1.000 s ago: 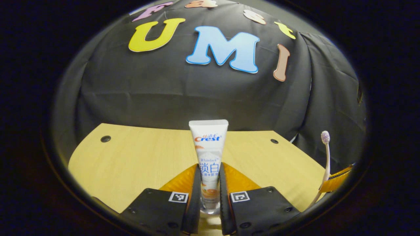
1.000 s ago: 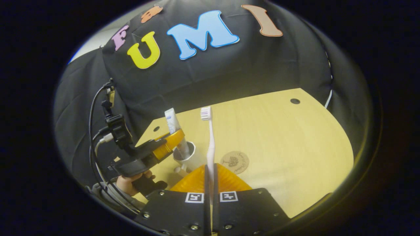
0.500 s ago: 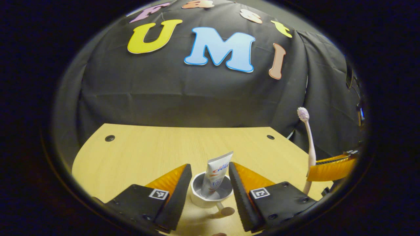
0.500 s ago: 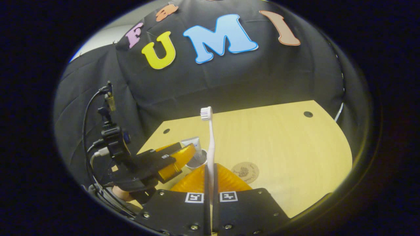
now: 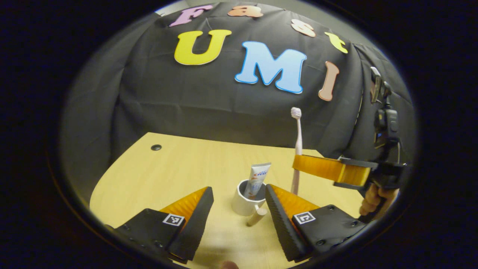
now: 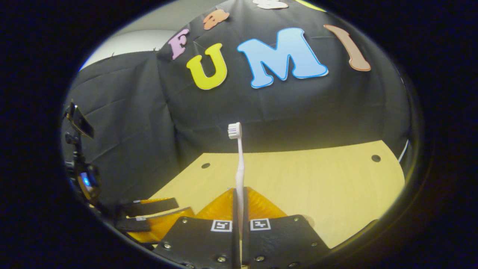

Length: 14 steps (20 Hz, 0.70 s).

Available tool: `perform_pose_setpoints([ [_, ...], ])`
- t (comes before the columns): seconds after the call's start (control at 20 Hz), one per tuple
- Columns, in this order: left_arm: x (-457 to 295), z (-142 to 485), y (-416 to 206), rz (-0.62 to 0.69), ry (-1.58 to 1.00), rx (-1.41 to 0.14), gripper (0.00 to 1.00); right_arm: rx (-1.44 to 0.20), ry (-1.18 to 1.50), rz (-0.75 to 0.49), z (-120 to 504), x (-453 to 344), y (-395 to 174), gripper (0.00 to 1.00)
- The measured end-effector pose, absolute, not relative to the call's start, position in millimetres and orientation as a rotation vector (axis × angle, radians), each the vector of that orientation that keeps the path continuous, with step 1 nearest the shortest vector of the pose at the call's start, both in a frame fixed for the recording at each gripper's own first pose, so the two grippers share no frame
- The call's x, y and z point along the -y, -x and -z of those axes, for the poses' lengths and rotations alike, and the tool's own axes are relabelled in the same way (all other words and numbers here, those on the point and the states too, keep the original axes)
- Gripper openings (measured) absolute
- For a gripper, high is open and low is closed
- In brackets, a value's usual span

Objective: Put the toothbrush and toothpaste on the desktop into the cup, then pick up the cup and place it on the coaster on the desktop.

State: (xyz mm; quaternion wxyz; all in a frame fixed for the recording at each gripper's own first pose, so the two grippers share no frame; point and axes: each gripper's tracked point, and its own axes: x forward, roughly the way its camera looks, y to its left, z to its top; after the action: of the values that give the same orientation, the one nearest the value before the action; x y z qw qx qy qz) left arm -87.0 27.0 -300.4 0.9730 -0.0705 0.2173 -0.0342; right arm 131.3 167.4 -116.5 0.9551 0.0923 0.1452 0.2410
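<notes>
The toothpaste [image 5: 259,180] already stands tilted inside the white cup [image 5: 244,198] on the tabletop [image 5: 179,168], so half of the loading looks done. The left gripper [image 5: 239,218] sits just before the cup, jaws wide and empty. The right gripper [image 6: 239,224] has its jaws closed on the upright toothbrush [image 6: 239,164], held beside and above the cup. Left to do: drop the toothbrush in, then carry the cup to the coaster.

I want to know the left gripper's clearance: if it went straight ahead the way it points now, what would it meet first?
Probably the white cup holding the toothpaste. It stands just ahead of the open left gripper, roughly in line with the gap, though depth is unclear.
</notes>
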Motion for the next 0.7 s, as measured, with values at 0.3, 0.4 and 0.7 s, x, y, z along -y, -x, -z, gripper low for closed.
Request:
perform_pose_setpoints([
  [0.3, -59, 279, 123, -0.007, 0.187, -0.421, 0.90, -0.169, -0.026, -0.503, 124, -203, -158, 0.03],
  [0.4, -67, 279, 124, -0.025, 0.166, -0.428, 0.90, -0.159, 0.002, -0.504, 131, -210, -162, 0.03],
  [0.7, -73, 294, 122, -0.029, 0.221, -0.464, 0.91, -0.114, 0.075, -0.465, 155, -212, -174, 0.04],
])
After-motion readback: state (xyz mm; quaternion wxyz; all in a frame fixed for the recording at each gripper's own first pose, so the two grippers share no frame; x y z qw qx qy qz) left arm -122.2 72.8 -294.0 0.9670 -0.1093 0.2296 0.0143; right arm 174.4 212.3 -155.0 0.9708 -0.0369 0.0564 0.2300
